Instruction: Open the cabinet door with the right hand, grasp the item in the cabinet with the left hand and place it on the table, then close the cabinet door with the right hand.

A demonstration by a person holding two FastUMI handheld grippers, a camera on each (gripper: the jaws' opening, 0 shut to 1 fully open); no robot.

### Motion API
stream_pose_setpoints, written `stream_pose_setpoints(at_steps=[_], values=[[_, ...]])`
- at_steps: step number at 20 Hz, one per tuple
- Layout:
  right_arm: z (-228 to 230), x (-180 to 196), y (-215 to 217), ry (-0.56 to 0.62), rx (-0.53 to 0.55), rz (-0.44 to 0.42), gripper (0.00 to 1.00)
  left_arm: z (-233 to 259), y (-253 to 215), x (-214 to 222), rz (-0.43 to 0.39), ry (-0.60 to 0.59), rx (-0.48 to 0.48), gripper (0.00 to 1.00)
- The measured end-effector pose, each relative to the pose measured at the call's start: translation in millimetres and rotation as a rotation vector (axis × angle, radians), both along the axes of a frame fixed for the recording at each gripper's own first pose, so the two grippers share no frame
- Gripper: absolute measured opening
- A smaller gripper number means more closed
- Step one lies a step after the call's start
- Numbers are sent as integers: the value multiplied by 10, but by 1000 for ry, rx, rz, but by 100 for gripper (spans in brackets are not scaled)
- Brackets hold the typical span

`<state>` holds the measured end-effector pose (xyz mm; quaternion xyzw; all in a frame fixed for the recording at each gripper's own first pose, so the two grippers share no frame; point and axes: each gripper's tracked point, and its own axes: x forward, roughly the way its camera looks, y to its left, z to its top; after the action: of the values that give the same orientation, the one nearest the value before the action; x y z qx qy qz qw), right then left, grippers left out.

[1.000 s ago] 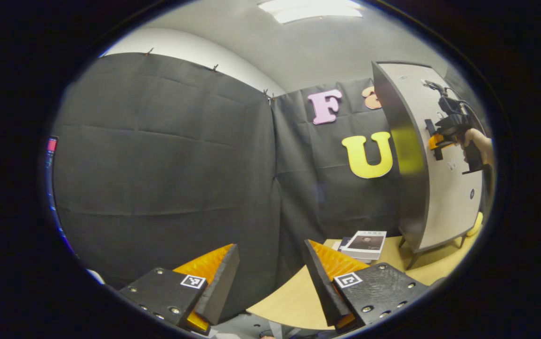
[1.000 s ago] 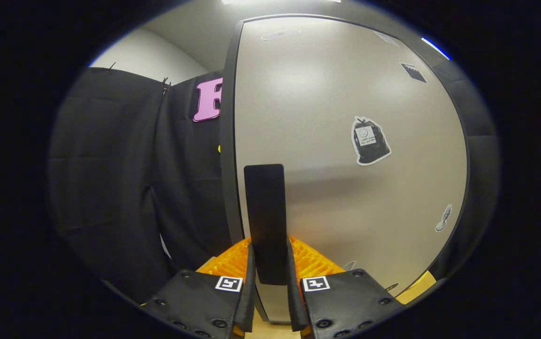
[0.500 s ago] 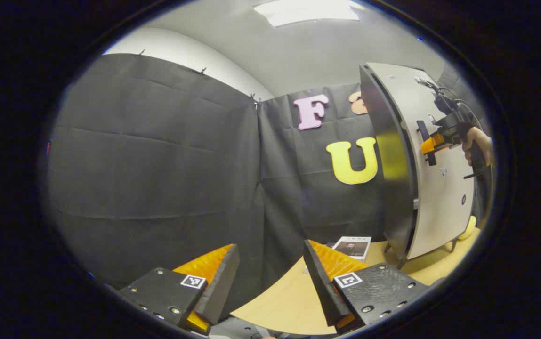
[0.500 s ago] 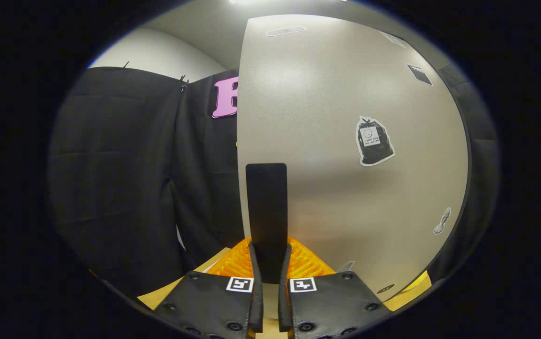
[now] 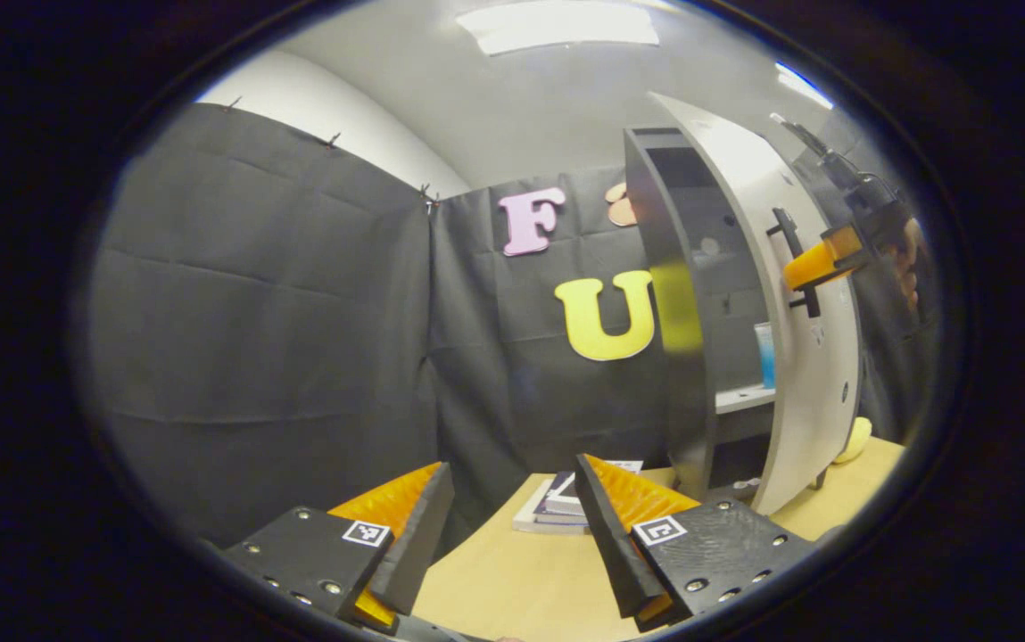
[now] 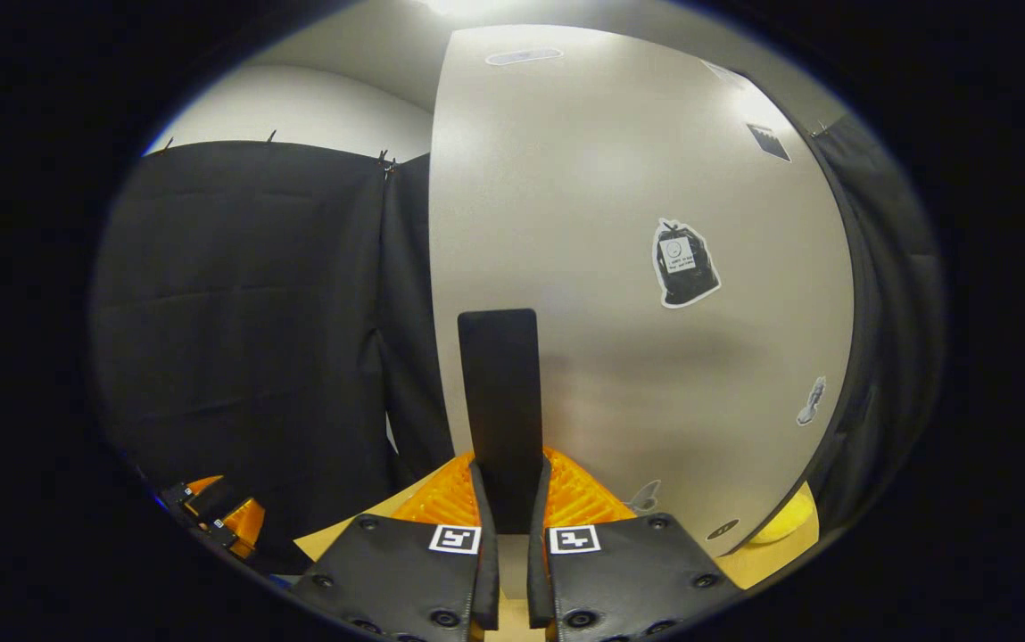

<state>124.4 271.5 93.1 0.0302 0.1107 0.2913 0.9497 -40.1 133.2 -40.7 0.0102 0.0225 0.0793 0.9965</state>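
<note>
1. You're doing the first step here: the right gripper (image 6: 505,571) is pulling the pale grey cabinet door (image 6: 637,267) open by its flat black bar handle (image 6: 500,401). I'd call the door about half open.

2. The right gripper's fingers are pinching that handle from both sides, so it's clamped tight with basically no gap left. In the left gripper view you're seeing the same thing from farther off, at about 2 o'clock: the right gripper (image 5: 820,263) is sitting on the handle (image 5: 793,259), with a hand just behind it.

3. The left gripper (image 5: 512,535) is hanging wide open over the light wooden table (image 5: 512,580), holding nothing and touching nothing.

4. The item you're after looks like the small light blue cup-like thing (image 5: 764,354) standing on the white shelf (image 5: 739,399) inside the dark-walled cabinet (image 5: 686,321), at about 3 o'clock in the left gripper view. It's peeking past the door edge, so I can't tell exactly what it is.

5. Next move, I reckon: swing the door wider so the left gripper is getting a clean path in, then bring it in level with the shelf.

6. Mind the stack of books (image 5: 557,510) lying on the table just in front of the cabinet, near 6 o'clock.
</note>
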Motion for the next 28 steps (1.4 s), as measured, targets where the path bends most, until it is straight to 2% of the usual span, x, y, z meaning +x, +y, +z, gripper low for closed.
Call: stream_pose_setpoints(at_steps=[5, 13, 21, 28], values=[[24, -175, -112, 16, -5, 38, 14, 77, -447, 126, -80, -11, -4, 83], [11, -213, -278, 6, 4, 70, 14, 174, -1042, 309, -175, -26, -6, 83], [28, -296, -493, -2, 2, 40, 14, 326, -1784, 416, -296, -55, -6, 83], [30, -310, -669, -3, -1, -30, 13, 380, -2296, 431, -375, -61, -25, 83]])
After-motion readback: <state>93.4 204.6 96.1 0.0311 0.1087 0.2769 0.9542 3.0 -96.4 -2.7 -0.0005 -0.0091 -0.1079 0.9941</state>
